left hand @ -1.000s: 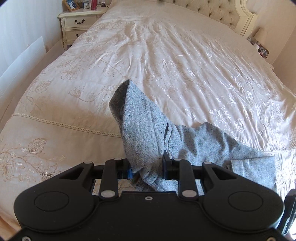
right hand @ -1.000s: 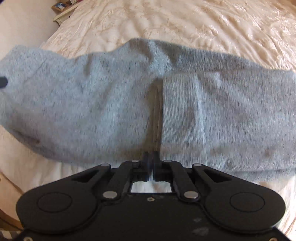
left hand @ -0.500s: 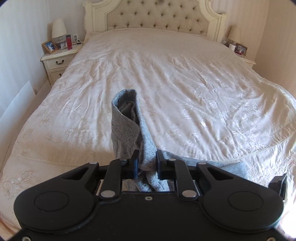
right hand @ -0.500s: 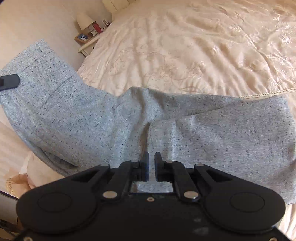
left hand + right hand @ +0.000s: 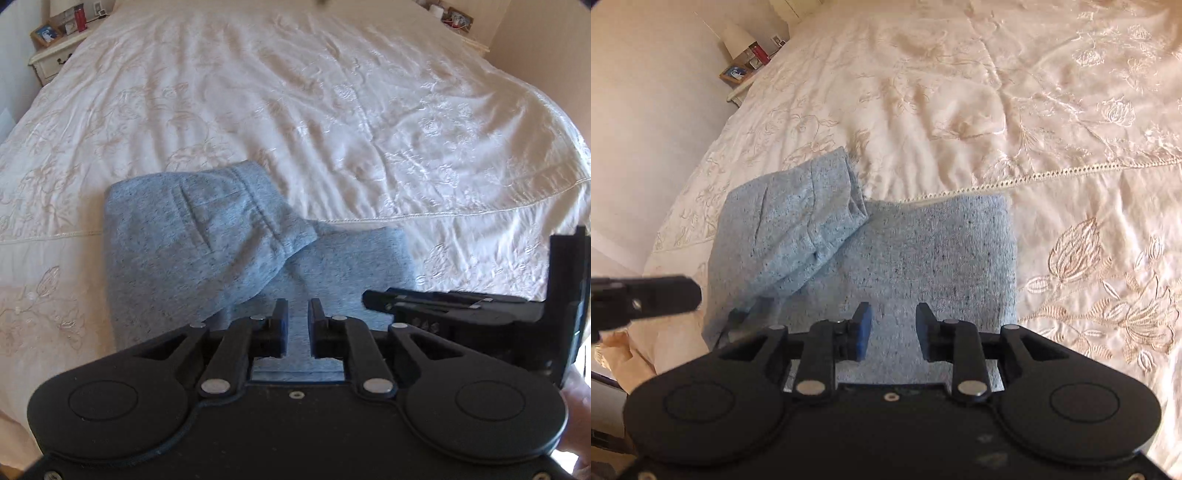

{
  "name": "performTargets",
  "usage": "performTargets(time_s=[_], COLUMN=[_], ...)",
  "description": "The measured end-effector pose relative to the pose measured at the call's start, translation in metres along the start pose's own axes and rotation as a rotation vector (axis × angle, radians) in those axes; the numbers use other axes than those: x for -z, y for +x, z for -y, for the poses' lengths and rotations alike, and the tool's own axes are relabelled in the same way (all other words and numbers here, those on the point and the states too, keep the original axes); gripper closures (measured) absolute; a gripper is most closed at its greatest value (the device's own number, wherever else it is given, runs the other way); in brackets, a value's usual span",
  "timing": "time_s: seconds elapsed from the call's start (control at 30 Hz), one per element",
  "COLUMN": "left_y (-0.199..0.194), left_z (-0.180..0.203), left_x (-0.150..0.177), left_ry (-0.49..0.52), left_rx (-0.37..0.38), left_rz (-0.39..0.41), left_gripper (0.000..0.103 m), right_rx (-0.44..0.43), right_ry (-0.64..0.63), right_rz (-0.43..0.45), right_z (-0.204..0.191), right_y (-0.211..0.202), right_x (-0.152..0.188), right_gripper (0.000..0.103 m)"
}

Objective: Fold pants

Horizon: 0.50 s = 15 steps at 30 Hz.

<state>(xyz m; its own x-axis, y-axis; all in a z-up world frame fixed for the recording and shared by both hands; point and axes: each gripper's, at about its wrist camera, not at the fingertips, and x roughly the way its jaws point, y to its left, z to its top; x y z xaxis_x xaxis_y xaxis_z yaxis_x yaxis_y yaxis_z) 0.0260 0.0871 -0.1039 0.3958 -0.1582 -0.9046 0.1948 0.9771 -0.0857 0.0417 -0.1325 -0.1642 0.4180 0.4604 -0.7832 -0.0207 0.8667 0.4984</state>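
Bedspread (image 5: 369, 110) first, since it fills both views: one cream embroidered cover, and on its near end, close to the foot edge, lies one pair of grey marl sweatpants (image 5: 177, 240), folded down into a compact bundle. From the right wrist camera I see a flat rectangular lower layer (image 5: 942, 251) with the waistband end (image 5: 798, 221) doubled over it on the left, sitting rumpled and skewed rather than square.

I judge the fold itself is laid and I am at the letting-go stage. My left gripper (image 5: 297, 323) hangs just over the near edge of the cloth with its two fingers a narrow gap apart and nothing between them. My right gripper (image 5: 892, 326) is likewise over the near edge, fingers spread wider, empty. Each gripper also shows at the edge of the other's view, so the two are close together.

The next move, as I see it, calls for either one more fold or a tidy: take the skewed top flap by its loose corner and draw it square with the layer beneath, then press flat.

Smaller things, counted: one nightstand (image 5: 51, 59) on the far left carrying one framed photo (image 5: 46, 34), one red bottle (image 5: 79, 18) and one lamp (image 5: 738, 33); a second cluttered stand (image 5: 456, 16) at far right.
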Motion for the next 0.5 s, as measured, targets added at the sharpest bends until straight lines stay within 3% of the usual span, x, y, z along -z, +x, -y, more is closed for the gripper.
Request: performTargets(time_s=[0.13,0.23,0.37,0.5], left_y=[0.012,0.014,0.01,0.016], left_z=[-0.047,-0.078,-0.101,-0.096], left_x=[0.015,0.026,0.034,0.028], left_ry=[-0.11,-0.192,-0.237,-0.193], left_rx=[-0.136,-0.19,-0.193,-0.187], left_rz=[-0.051,-0.081,-0.103,-0.104], left_gripper=[0.083,0.083,0.083,0.083], right_rx=[-0.082,-0.102,-0.096,-0.08], right_ry=[0.046,0.045,0.029,0.023], right_rz=[-0.018,-0.044,-0.069,-0.133], right_z=[-0.002,-0.011,-0.018,-0.018], right_y=[0.024,0.048,0.075,0.113], right_x=[-0.031,-0.054,-0.083,-0.107], right_gripper=[0.063,0.063,0.062,0.062])
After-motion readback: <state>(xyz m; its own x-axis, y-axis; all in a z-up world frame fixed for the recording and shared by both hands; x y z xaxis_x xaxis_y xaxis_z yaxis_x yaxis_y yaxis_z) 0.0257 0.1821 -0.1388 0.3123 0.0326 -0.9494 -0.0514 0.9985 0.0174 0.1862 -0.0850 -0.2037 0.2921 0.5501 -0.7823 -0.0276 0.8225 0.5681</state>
